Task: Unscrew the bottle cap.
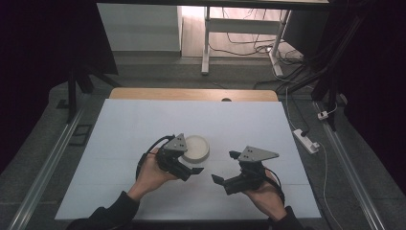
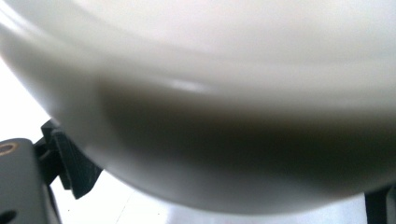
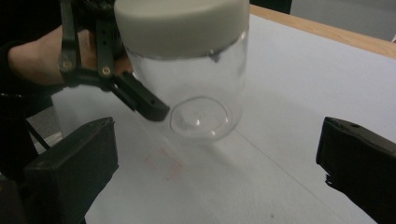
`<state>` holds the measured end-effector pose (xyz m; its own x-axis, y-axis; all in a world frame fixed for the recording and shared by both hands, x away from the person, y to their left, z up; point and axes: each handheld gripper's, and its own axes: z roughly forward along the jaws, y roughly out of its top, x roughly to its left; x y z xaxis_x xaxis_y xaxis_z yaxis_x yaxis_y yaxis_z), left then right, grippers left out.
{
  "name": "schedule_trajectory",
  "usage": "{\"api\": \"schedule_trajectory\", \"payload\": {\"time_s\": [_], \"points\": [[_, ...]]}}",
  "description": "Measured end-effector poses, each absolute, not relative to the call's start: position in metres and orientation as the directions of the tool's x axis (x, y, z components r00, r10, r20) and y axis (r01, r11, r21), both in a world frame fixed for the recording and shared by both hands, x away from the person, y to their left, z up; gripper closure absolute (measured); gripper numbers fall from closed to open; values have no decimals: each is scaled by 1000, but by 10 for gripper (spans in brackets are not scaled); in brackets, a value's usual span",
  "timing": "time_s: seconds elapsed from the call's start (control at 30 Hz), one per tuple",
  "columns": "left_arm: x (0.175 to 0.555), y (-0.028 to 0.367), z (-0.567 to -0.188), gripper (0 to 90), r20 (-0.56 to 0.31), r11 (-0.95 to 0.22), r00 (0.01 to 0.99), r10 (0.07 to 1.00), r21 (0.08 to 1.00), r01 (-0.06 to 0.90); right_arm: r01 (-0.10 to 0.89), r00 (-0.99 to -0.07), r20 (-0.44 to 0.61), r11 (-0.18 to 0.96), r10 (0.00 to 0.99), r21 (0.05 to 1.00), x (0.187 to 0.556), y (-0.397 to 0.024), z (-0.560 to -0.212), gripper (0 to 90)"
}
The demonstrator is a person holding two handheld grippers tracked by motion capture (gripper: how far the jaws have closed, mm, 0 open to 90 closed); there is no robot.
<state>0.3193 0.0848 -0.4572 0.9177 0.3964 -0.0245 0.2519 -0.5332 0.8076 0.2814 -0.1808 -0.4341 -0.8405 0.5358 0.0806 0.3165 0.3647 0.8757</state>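
Left hand-held gripper (image 1: 184, 168) stands against the clear jar (image 3: 201, 88) at mid-counter (image 1: 124, 134), jaws either side of it just under the cream lid (image 1: 196, 147); actual clamping cannot be confirmed. Jar judged light, rigid, smooth-walled, likely slippery and breakable; best held below the lid or by the lid. Right hand-held gripper (image 1: 224, 167) is wide open, empty, near the jar, with ample open counter and edges well apart.

We see the left gripper (image 1: 187, 163) in the left hand (image 1: 152, 175), jaws pointing right, spread apart. The right gripper (image 1: 224, 167) sits in the right hand (image 1: 264, 194), jaws wide apart, pointing left. Both forearms enter from below.
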Motion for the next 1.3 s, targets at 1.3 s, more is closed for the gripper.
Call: {"api": "schedule_trajectory", "payload": {"time_s": [1.3], "points": [[318, 79, -461, 76, -34, -538, 913, 406, 799, 269, 282, -857, 65, 361, 511, 889, 314, -106, -422, 60]]}}
